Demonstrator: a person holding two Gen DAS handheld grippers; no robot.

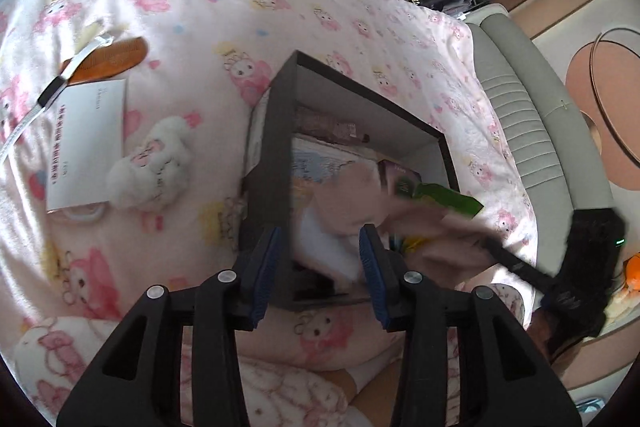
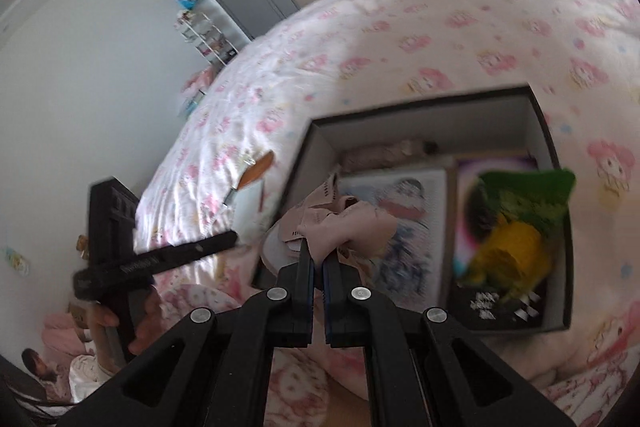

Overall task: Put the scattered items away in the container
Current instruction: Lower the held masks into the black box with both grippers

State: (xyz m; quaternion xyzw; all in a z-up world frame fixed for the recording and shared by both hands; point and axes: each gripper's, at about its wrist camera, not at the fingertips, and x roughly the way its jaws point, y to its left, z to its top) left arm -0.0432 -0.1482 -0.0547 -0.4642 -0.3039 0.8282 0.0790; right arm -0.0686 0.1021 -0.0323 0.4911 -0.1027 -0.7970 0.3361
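Note:
A dark open box (image 1: 276,131) (image 2: 558,163) sits on a pink cartoon-print bed. It holds printed cards, a green and yellow snack bag (image 2: 516,227) (image 1: 444,197) and other items. My right gripper (image 2: 318,255) is shut on a crumpled pink cloth (image 2: 344,223) and holds it over the box's near left corner; the cloth shows blurred in the left wrist view (image 1: 400,215). My left gripper (image 1: 320,239) is open and empty, its jaws on either side of the box's near wall. A white plush toy (image 1: 154,163), a white envelope (image 1: 86,147) and an orange comb (image 1: 112,61) (image 2: 258,169) lie on the bed.
A white ribbon cable (image 1: 52,95) crosses the comb and envelope. A grey padded bed edge (image 1: 524,115) runs along the right. A folded pink blanket (image 1: 280,379) lies below the box. A shelf rack (image 2: 204,31) and wardrobe stand by the far wall.

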